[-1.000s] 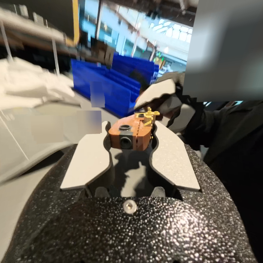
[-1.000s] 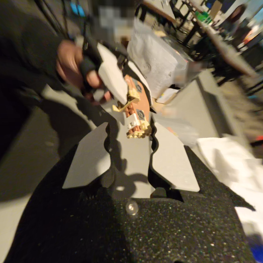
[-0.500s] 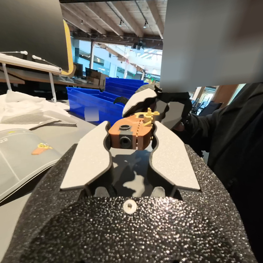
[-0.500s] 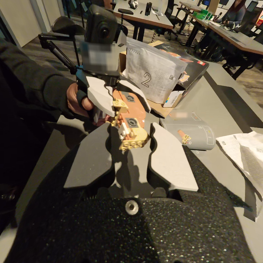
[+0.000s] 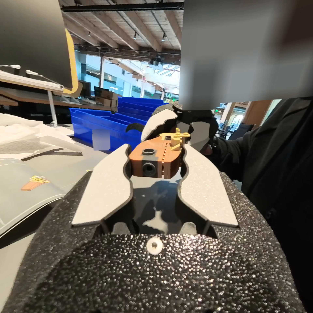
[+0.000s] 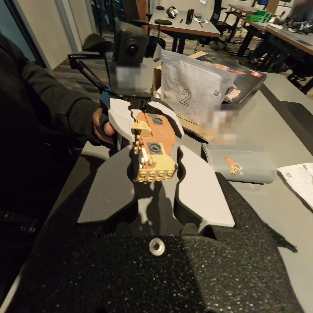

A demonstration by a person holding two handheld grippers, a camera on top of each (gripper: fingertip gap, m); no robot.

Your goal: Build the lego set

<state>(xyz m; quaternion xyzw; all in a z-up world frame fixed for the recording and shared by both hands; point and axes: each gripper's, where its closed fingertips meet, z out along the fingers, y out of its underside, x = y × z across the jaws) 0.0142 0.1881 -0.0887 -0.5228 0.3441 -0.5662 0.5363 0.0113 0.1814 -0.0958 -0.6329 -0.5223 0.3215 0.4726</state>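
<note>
Brown-and-tan lego build is held above the tabletop: my left gripper has its jaws clamped on the brown end, steadying it; my right gripper clamps the tan studded end, likely for seating.

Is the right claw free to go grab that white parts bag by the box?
Probably not yet: the right claw is shut on the tan end of the lego model, shared with the left claw. Once it lets go, the way to the bag looks open.
</note>
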